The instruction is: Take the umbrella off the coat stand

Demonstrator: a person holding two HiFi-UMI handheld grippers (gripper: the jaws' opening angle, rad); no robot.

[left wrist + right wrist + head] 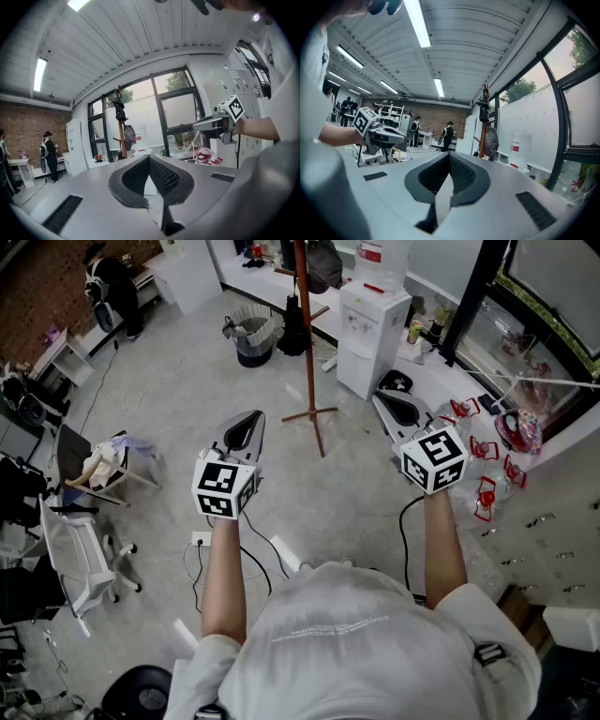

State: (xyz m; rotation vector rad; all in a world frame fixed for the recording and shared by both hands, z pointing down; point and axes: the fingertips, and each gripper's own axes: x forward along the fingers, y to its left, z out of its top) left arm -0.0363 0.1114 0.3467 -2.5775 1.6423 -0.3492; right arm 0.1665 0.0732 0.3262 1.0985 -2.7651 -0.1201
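left tongs (149, 158), right tongs (449, 157) clenched, empty; coat stand (305, 334) top cut off; umbrella (120, 110) indistinct.

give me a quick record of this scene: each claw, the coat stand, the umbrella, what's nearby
left claw: shut, empty
right claw: shut, empty
coat stand: wooden, upright on the floor ahead, untouched
umbrella: dark, folded, hanging near the stand's top
also on stand: grey bag, lower down
nearby: water dispenser right of the stand, bin to its left in the head view
task status: umbrella not yet taken
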